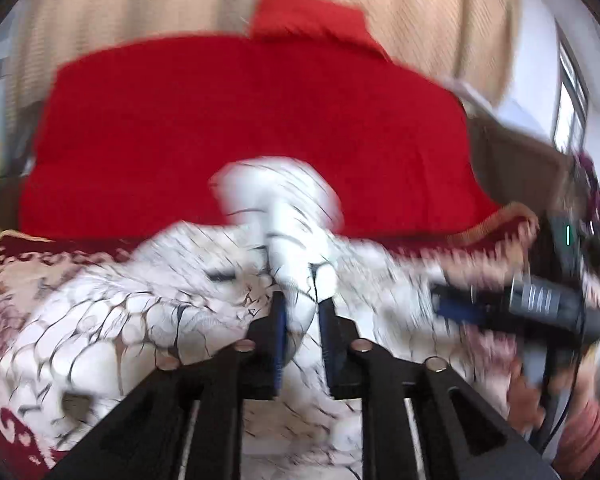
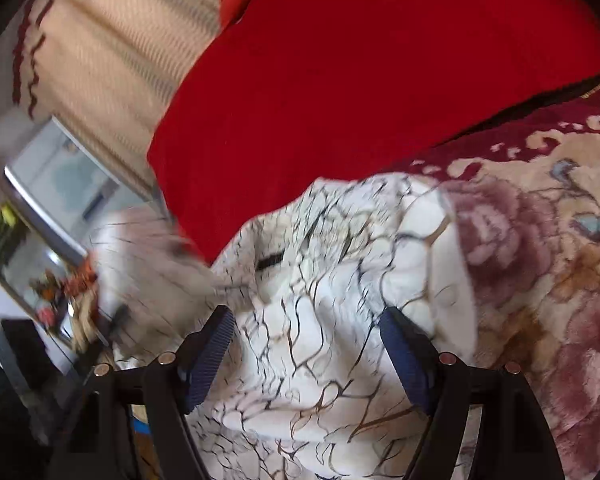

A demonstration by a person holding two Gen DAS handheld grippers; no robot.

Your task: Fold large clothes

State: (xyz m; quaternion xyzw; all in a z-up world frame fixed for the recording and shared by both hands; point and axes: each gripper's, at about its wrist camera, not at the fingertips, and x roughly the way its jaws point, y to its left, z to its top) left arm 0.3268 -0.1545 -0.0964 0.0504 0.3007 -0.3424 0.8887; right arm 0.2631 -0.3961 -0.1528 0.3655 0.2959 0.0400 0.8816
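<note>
left gripper (image 1: 300, 300) has its jaws narrow, w/ a bunched fold of the white garment (image 1: 148, 320) caught between the blue pads; blur makes it hard to say how firmly they press, but cloth fills the gap and stands up above the tips as a smeared white lump. the garment is white w/ a dark crackle-line print and lies crumpled on the floral blanket (image 1: 4, 292), in front of the big red cushion (image 1: 240, 128). the whole left wrist view is motion-smeared, so the print and the blanket edge read only roughly.

right gripper (image 2: 306, 328) stands wide, jaws well apart, the white garment (image 2: 320, 380) below and between them; can't tell if either pad touches it, nothing looks pinched. seen from the left wrist, the right gripper (image 1: 452, 308) is a dark blurred bar at the right edge, its fingers not separable; the hand behind it is cut off by the frame.

in the right wrist view the garment's left side dissolves into a pale blur. red cushion (image 2: 360, 80) lies behind, floral blanket (image 2: 540, 260) at right. curtain (image 2: 112, 48) and clutter at far left are too soft to identify.
</note>
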